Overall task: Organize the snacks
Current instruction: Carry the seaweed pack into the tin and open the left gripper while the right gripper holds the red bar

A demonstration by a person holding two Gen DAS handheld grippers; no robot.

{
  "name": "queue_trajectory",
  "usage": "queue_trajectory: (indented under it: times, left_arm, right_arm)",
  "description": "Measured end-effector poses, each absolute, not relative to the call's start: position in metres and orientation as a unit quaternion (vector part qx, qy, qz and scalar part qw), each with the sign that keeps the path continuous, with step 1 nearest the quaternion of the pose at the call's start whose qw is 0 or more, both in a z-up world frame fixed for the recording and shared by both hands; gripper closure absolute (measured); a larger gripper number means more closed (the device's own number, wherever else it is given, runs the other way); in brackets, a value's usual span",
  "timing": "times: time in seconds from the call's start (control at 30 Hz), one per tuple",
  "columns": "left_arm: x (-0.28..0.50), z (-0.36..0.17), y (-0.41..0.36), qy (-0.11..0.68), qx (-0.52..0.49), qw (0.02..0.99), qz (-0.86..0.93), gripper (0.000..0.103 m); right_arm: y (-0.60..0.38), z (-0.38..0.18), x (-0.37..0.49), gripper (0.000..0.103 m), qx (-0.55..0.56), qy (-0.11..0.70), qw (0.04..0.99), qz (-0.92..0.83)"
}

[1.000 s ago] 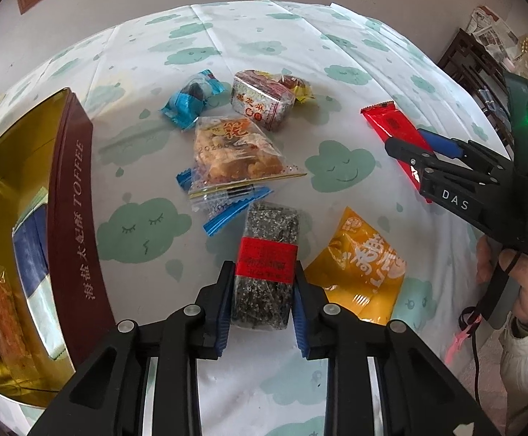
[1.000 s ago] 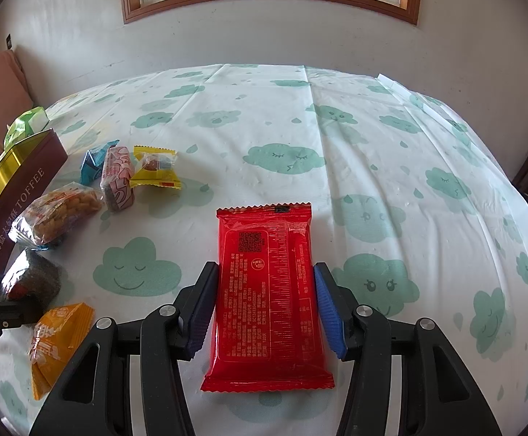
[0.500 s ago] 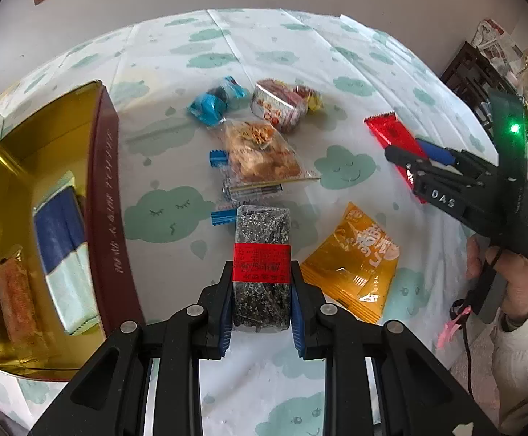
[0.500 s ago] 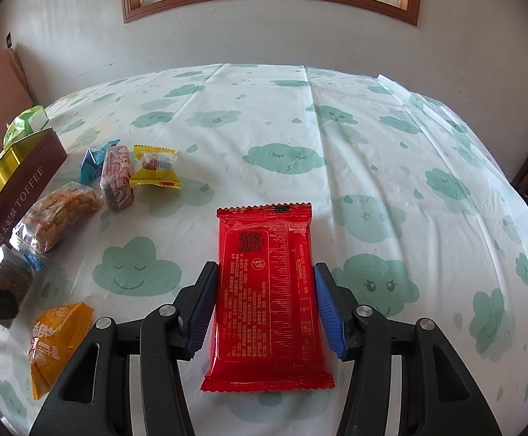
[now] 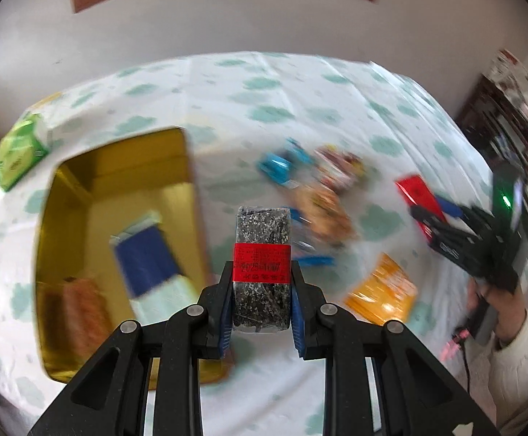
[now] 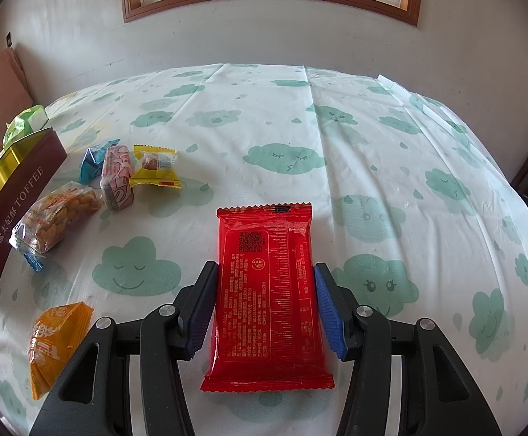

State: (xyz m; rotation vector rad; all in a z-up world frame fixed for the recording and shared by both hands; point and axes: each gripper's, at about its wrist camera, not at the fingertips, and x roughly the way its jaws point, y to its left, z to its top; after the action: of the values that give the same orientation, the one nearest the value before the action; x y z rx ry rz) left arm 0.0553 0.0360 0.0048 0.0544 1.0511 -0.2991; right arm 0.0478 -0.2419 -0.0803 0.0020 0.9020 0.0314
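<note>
At the counter's (image 6: 264, 109) left edge, the open gold-lined maroon toffee tin (image 5: 82, 189) awaits. The left tool (image 5: 262, 298) is clenched on a dark speckled red-banded snack bar (image 5: 262, 254), lifted clear beside the tin: next, lower and release inside. The right tool (image 6: 265, 312) flanks the flat red foil packet (image 6: 267, 290) mid-counter; whether it grips, one cannot tell.

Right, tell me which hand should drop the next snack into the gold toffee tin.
Left. Its hand-held gripper is shut on the black sesame bar, lifted beside the open tin. The right hand-held gripper only straddles the red packet lying on the table, farther away.
</note>
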Motion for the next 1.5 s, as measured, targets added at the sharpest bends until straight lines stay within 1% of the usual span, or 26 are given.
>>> queue_trajectory:
  times: [0.2,0.47,0.73,1.03,1.5]
  left_arm:
    - [0.091,0.007,0.087,0.49,0.023,0.869,-0.066,0.08]
    - [0.132,-0.021,0.143,0.517,0.016,0.856,-0.008,0.08]
    - [0.15,-0.043,0.155,0.536,0.017,0.844,-0.001,0.08]
    - [0.15,-0.06,0.163,0.553,0.017,0.833,0.003,0.08]
    - [0.147,-0.061,0.162,0.551,0.026,0.834,0.007,0.078]
  right_arm:
    - [-0.242,-0.08,0.048,0.05,0.001,0.436,0.9,0.015]
    - [-0.241,-0.08,0.048,0.05,0.0,0.436,0.9,0.015]
    - [-0.241,-0.081,0.048,0.05,0.0,0.436,0.9,0.014]
    - [-0.24,-0.081,0.048,0.05,0.0,0.436,0.9,0.014]
    - [-0.24,-0.081,0.048,0.05,-0.001,0.436,0.9,0.014]
